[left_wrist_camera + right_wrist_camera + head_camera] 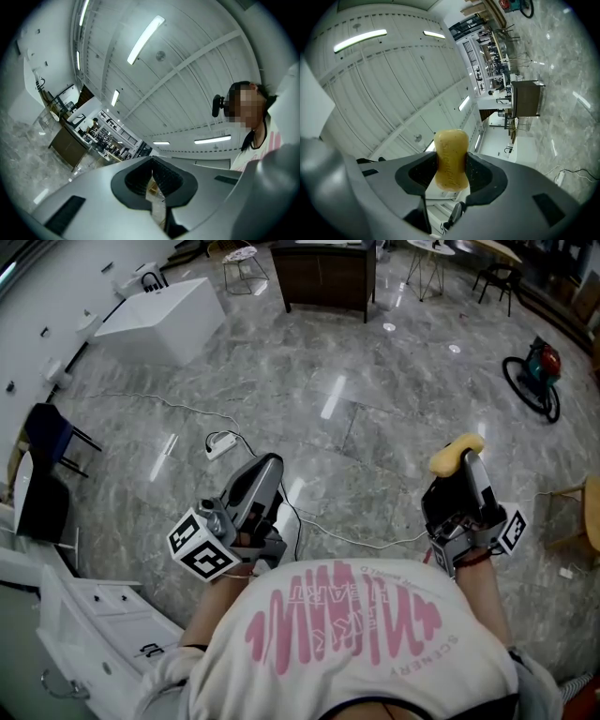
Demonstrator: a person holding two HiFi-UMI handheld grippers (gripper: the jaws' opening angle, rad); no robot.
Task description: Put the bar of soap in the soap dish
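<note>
A yellow bar of soap (451, 159) stands on end between the jaws of my right gripper (451, 174), which is shut on it. In the head view the same soap (455, 453) sticks out past the tip of the right gripper (459, 474), held above the marble floor. My left gripper (265, 470) is at the left, close to the person's body. In the left gripper view the left gripper (152, 174) has its jaws together with nothing between them, pointing up toward the ceiling. No soap dish shows in any view.
A white power strip (221, 443) and its cable (347, 540) lie on the floor ahead. A white washbasin cabinet (159, 320) stands far left, a dark cabinet (325, 276) at the back. White furniture (103, 615) stands close at lower left, a wooden stool (579, 512) at right.
</note>
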